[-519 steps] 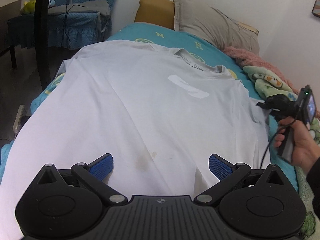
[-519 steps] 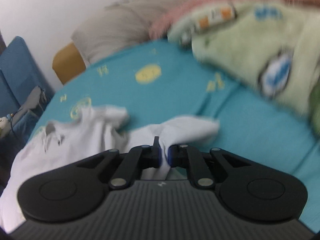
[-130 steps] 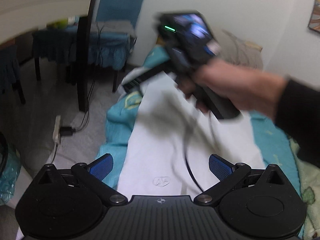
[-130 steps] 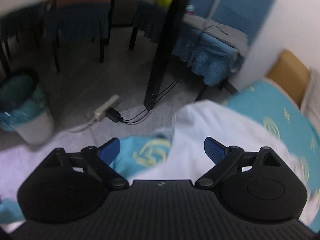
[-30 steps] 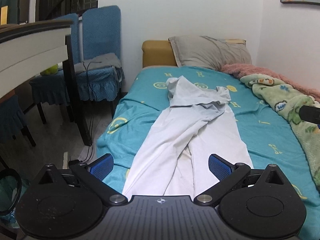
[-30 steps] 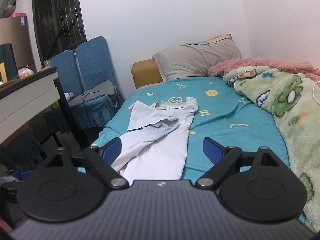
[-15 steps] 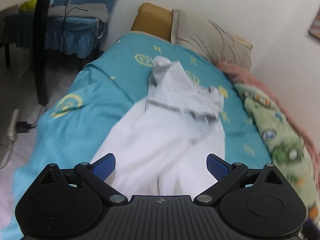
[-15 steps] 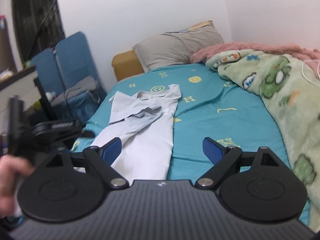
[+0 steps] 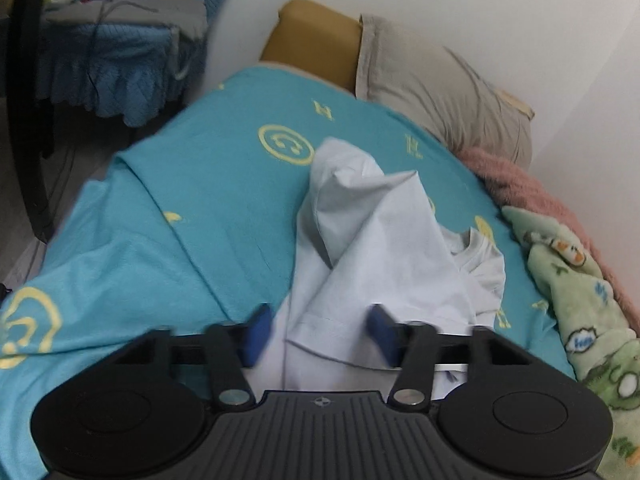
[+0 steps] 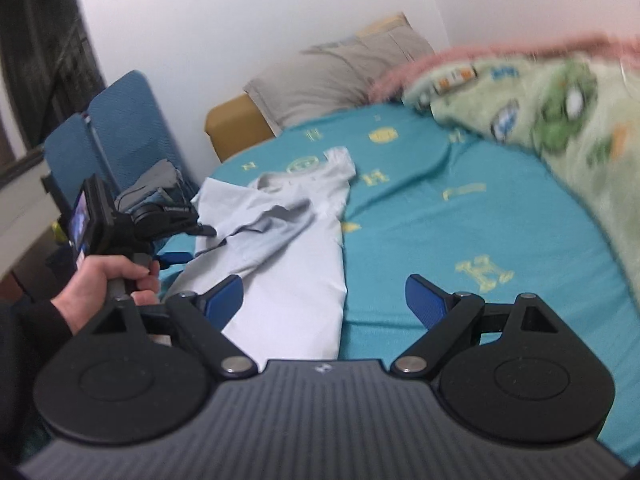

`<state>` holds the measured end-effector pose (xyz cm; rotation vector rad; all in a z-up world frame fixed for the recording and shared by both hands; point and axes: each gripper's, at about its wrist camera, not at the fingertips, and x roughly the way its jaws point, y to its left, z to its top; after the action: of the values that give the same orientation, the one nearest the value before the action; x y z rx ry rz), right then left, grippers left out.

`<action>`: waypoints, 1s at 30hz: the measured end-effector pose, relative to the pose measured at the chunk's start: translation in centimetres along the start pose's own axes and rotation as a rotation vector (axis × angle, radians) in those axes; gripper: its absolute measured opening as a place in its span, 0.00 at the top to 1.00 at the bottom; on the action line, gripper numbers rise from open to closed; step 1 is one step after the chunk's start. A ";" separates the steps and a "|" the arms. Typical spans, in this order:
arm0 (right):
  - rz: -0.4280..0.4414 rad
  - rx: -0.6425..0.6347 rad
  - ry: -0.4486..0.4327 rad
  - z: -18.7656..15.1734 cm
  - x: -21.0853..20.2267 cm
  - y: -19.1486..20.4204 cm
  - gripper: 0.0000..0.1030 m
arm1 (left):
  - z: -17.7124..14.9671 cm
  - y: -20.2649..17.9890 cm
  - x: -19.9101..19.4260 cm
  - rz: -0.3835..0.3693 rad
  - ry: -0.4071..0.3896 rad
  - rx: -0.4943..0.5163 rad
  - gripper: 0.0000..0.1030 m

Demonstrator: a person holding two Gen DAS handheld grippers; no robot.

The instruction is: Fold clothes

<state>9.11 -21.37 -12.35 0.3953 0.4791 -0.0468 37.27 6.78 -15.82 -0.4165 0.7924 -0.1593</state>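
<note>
A soft, rumpled white cotton T-shirt [image 9: 372, 264], folded into a long strip, lies on the teal patterned bed sheet [image 9: 200, 208], the left gripper [image 9: 320, 334] half-spread over its sleeve fold, the right gripper [image 10: 324, 300] wide-spread, holding nothing.

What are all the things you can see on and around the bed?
T-shirt: one, white, lying lengthwise on the bed, sides folded in.
Bed sheet: one, teal with yellow prints.
Pillow: one, grey-beige, at the head end.
Green blanket: one, cartoon print, along the wall side.
Pink blanket: one, beside the pillow.
Chairs: two, blue, beside the bed.
Left gripper: black, blue pads, open over the shirt.
Right gripper: same, open.
</note>
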 end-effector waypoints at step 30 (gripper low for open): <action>-0.056 -0.026 -0.023 -0.8 0.8 -0.9 0.13 | 0.3 -17.8 7.6 -0.020 0.026 0.400 0.51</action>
<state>9.38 -21.87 -13.68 0.3558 0.4679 -0.0990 43.04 -11.54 -13.16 -0.0438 0.7606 -0.3356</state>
